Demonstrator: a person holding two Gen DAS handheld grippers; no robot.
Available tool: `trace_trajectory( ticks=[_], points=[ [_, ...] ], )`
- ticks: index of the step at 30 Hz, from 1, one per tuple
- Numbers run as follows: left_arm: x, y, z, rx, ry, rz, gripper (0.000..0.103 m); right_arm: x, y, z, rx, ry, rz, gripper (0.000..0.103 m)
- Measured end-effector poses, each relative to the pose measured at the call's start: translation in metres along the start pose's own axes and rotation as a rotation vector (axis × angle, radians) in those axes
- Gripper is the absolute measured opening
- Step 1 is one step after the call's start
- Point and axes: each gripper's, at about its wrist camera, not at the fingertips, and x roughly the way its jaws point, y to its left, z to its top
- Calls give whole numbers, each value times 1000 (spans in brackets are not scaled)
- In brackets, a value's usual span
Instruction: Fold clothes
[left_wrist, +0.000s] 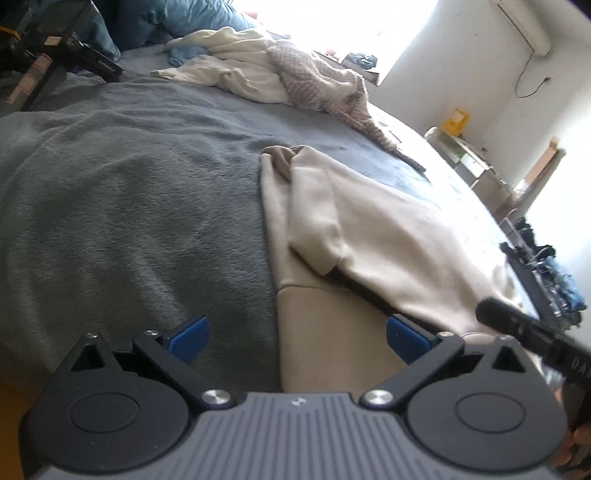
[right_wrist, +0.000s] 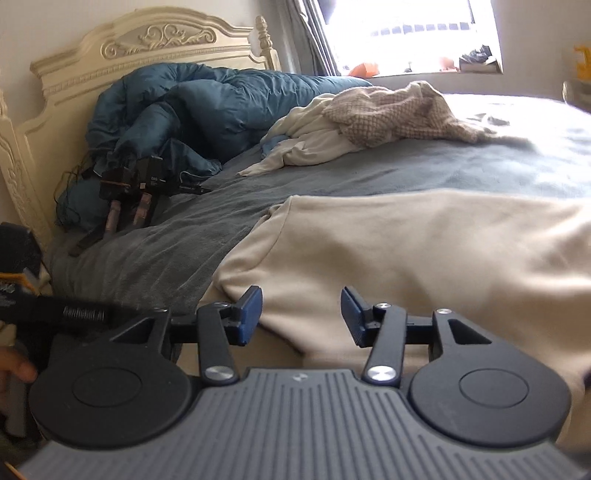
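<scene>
Fingers of both grippers are standing spread, pinching nothing. Left gripper (left_wrist: 297, 334) is straddling the beige sweatshirt (left_wrist: 369, 229) hem edge; right gripper (right_wrist: 301, 317) is hovering over its folded side, lengthwise ahead.

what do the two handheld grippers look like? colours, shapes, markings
Both match. The left gripper and right gripper each have a grey ribbed body with a small white logo, two round black discs, black linkage arms with silver pivot screws, and blue finger pads. No cables or sleeves visible.
</scene>
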Motion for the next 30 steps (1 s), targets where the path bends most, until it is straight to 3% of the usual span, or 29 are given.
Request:
trace_trajectory(
  ticks=[5,9,13,19,22,25,28,30],
  points=[
    [2,-10,5,29,-18,20,102,-21,-17,-2,-11,-94,-126,47],
    [1,-22,14,43,-84,-31,102,-36,-49,6,51,-146,-250,45],
    [10,-44,27,93,-158,-79,102,-43,-79,13,104,-167,-330,37],
    [50,-94,31,230,-186,-88,100,-18,-99,16,16,-115,-306,29],
    [75,-103,22,258,-137,-15,97,2,-111,-1,-60,1,-368,23],
    [90,-100,13,269,-106,39,94,-14,-136,-25,-47,19,-422,20],
    [91,-100,7,307,-105,63,94,-40,-160,-29,-7,24,-508,19],
    [86,-103,8,324,-105,73,94,-55,-173,-24,48,11,-492,9]
  ],
)
